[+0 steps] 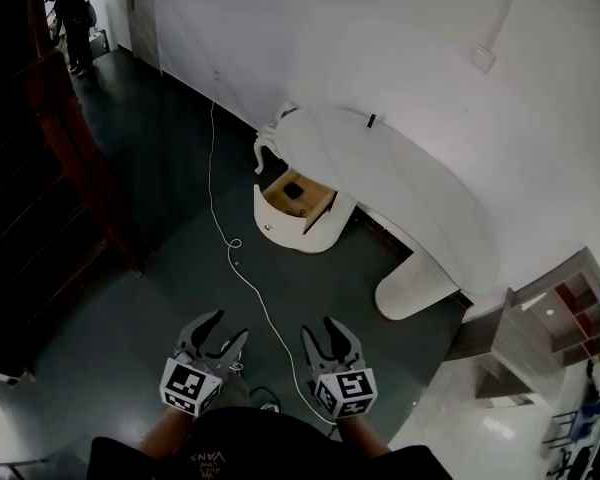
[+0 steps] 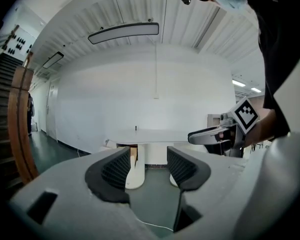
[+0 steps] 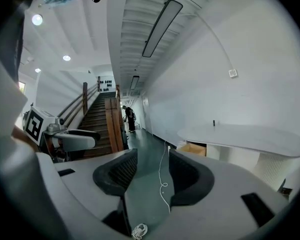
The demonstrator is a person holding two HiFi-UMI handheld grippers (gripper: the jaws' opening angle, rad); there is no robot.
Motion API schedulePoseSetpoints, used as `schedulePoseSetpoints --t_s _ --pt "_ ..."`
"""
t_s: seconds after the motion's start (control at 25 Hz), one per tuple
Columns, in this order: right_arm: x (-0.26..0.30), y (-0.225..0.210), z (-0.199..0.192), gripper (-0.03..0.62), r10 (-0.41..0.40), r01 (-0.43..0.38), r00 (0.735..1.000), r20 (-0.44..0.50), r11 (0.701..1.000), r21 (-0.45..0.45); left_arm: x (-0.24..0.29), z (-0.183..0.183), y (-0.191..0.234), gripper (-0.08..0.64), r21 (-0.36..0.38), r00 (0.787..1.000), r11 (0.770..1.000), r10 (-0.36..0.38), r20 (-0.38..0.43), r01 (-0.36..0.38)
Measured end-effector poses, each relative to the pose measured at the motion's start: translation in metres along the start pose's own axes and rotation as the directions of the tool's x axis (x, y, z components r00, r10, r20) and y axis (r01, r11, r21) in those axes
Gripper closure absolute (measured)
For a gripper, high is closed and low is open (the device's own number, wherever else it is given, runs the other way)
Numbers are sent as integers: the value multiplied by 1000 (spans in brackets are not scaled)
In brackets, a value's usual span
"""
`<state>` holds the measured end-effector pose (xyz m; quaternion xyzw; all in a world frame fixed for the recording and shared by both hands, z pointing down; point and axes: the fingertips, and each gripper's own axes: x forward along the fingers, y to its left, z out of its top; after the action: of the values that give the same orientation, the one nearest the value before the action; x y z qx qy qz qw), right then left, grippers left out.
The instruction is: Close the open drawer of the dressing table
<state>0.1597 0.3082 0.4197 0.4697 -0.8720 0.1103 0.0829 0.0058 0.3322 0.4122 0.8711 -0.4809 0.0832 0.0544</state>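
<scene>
The grey two-jaw left gripper (image 1: 225,328) hangs released and empty. A thin white cable (image 1: 242,273) crosses the dark green floor (image 1: 170,268). Well ahead, the curved white wood-lined drawer (image 1: 280,228) stands pulled out from the white oval-topped dressing table (image 1: 390,173). The right gripper (image 1: 321,328) is also spread and empty.

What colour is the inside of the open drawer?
Light wooden brown inside the drawer; its front is white. The head view shows it best.

"VANS" stands upside-down on the person's shirt (image 1: 242,448).
</scene>
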Motion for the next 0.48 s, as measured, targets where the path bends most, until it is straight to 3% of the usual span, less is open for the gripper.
schedulePoseSetpoints --t_s 0.08,0.2,0.48 --pt "18 -6 2 408 -24 24 1000 -4 1000 0 11 -1 15 337 -3 999 1000 -15 -30 15" --pt "50 -13 10 408 -57 57 998 -8 998 9 33 1 50 337 16 999 999 -34 4 34" --pt "127 -29 38 408 -131 131 991 12 991 18 84 23 130 339 37 997 996 -80 -1 80"
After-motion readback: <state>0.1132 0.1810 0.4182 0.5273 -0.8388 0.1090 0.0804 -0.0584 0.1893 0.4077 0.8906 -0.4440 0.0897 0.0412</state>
